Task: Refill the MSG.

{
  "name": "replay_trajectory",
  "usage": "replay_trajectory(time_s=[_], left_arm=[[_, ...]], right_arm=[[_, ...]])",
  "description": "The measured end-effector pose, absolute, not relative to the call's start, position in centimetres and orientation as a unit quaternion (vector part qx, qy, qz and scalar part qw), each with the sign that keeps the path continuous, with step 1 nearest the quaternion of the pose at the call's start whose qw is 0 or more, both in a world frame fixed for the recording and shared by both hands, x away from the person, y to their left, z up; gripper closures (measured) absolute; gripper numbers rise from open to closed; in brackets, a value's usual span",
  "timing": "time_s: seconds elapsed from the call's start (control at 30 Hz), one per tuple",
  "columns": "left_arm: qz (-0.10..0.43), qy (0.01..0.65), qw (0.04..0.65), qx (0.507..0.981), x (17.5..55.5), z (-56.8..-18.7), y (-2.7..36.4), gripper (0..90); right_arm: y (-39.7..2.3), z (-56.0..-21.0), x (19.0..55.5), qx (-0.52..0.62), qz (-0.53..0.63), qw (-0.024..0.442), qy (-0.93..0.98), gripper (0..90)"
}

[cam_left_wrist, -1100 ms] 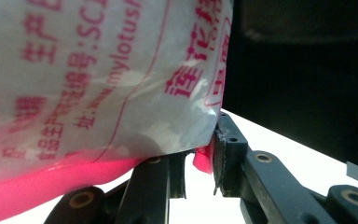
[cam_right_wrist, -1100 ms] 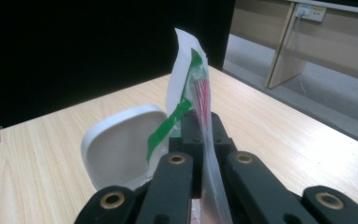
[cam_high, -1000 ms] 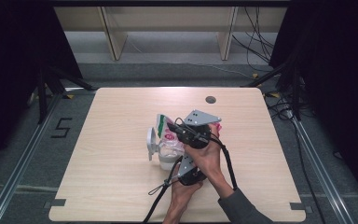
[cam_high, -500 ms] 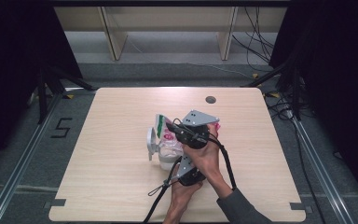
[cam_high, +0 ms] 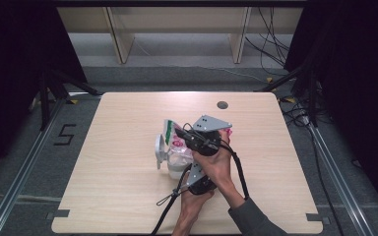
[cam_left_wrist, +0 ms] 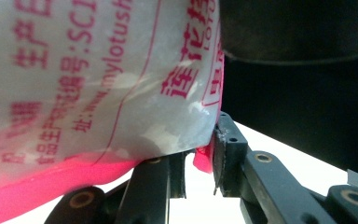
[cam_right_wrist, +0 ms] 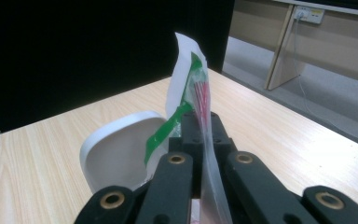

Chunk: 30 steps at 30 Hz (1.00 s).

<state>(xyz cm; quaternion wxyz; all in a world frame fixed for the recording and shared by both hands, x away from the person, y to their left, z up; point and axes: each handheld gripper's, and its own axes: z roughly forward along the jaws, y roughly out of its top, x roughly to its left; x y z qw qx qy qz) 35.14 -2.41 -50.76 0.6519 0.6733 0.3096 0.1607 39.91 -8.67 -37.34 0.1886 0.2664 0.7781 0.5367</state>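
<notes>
High view: a person is working two hand-held grippers over a translucent white plastic pouch printed with pink lettering (cam_high: pixel 177 147) near the middle of a pale wooden table (cam_high: pixel 103 187). The right gripper (cam_high: pixel 189 138), carrying a grey three-cornered plate, is pinching the pouch's upper edge, its jaws pressed together on the thin film with a green strip rising above them in the right gripper view (cam_right_wrist: pixel 186 88). The left gripper (cam_high: pixel 186 172) is coming in from below; in the left gripper view its jaws are standing slightly apart with the pouch's pink bottom corner (cam_left_wrist: pixel 204 158) between them, and whether they are actually gripping it cannot be told. A white rounded plastic lid (cam_high: pixel 160 150) is standing open just beside the pouch. Judging by the two holds, the step in hand looks like pulling the pouch's top open or tearing it. The next move probably calls for a firm grip low down while the right gripper draws the edge away.
</notes>
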Motion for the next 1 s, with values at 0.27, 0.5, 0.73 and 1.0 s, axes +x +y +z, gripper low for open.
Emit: replay_trajectory(time_s=[0.27,0.5,0.73,1.0], left_arm=[[0.162,0.307,0.653,0.673,35.21,-50.81,-2.30,76.6],[0.159,0.309,0.653,0.673,35.20,-50.81,-2.24,76.6],[0.159,0.306,0.654,0.674,35.12,-50.76,-2.27,76.6],[0.163,0.307,0.652,0.674,35.10,-50.67,-2.14,76.7]], right_arm=[[-8.41,-37.24,39.55,0.265,0.532,0.195,0.780,90.0],[-8.33,-37.33,39.74,0.252,0.537,0.202,0.779,90.0],[-8.30,-37.35,39.80,0.251,0.530,0.204,0.784,90.0],[-8.18,-37.21,39.32,0.263,0.532,0.190,0.782,90.0]])
